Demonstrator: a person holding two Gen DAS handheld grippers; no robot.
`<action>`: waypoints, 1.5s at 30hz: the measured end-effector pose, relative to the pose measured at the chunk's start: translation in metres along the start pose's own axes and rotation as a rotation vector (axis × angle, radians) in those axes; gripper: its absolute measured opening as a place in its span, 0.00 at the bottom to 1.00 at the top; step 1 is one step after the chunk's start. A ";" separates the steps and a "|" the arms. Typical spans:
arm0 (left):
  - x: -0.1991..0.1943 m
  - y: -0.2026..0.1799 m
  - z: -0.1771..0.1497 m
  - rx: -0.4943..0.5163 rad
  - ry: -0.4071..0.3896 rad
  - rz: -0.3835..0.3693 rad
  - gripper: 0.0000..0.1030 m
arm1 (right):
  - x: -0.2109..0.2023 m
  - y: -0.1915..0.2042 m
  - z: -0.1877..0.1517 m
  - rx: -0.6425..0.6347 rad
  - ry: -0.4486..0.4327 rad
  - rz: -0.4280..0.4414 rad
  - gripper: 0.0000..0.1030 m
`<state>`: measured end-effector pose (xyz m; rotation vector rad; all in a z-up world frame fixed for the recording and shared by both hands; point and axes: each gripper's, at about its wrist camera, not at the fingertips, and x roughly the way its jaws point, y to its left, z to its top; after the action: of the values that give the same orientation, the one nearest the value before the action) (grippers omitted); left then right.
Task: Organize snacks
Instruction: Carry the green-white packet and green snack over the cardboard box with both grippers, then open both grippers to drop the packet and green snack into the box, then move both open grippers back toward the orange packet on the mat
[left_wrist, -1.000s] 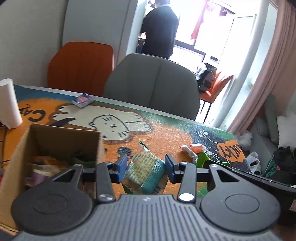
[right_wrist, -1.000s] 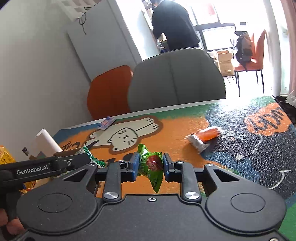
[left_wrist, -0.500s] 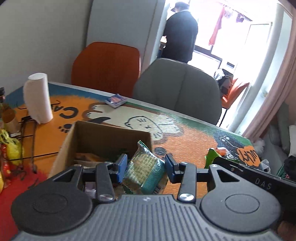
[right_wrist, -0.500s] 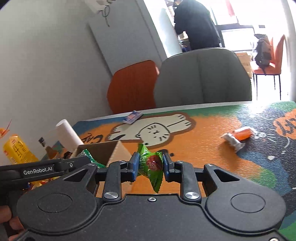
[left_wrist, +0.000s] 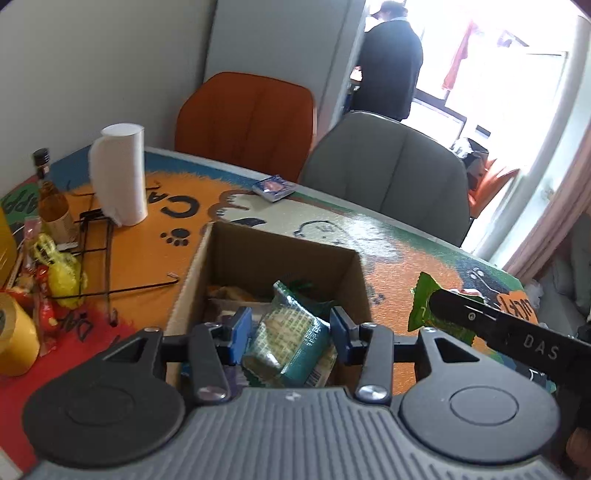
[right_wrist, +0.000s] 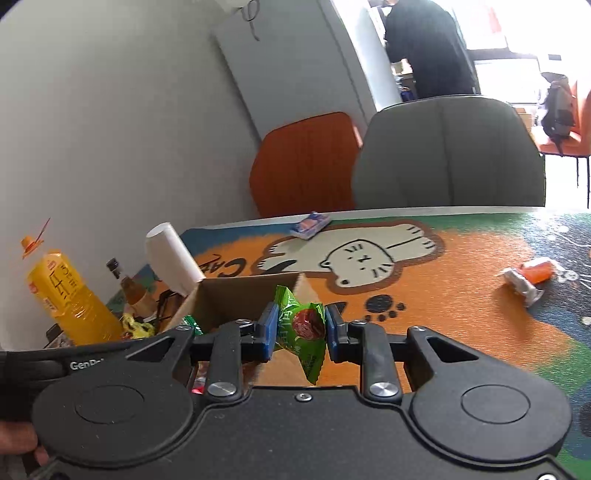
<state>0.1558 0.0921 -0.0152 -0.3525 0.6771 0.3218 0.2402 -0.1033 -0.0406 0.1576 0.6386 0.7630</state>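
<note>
My left gripper (left_wrist: 291, 332) is shut on a green-and-teal cracker packet (left_wrist: 288, 339) and holds it over the open cardboard box (left_wrist: 280, 247), which has several snacks inside. My right gripper (right_wrist: 300, 332) is shut on a green candy packet (right_wrist: 301, 328) with a red picture, just right of the box's near corner (right_wrist: 251, 291). That packet also shows in the left wrist view (left_wrist: 424, 306), beside the box. An orange-and-silver snack (right_wrist: 532, 275) lies on the mat at the right, and a blue snack packet (left_wrist: 274, 187) at the far edge.
A paper towel roll (left_wrist: 120, 173), bottles (right_wrist: 66, 299), a wire rack (left_wrist: 96, 251), small yellow and red packets (left_wrist: 59, 273) and a tape roll (left_wrist: 14, 332) stand left of the box. Orange (left_wrist: 245, 122) and grey chairs (left_wrist: 388, 177) stand behind the table. A person stands far back.
Both grippers moved left with their packets. The left gripper now holds its packet over the box; the right gripper came up beside the box's right side.
</note>
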 end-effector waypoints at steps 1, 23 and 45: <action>0.000 0.002 0.000 -0.001 0.000 0.004 0.45 | 0.000 0.004 0.000 -0.005 0.002 0.005 0.24; -0.014 0.038 -0.002 -0.038 -0.015 0.014 0.73 | 0.009 0.043 -0.008 -0.002 0.106 0.114 0.34; 0.016 -0.051 -0.005 0.084 0.002 -0.095 0.90 | -0.040 -0.063 -0.004 0.102 0.012 -0.139 0.61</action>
<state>0.1851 0.0472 -0.0191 -0.3040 0.6720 0.2019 0.2533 -0.1765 -0.0472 0.1999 0.6933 0.5982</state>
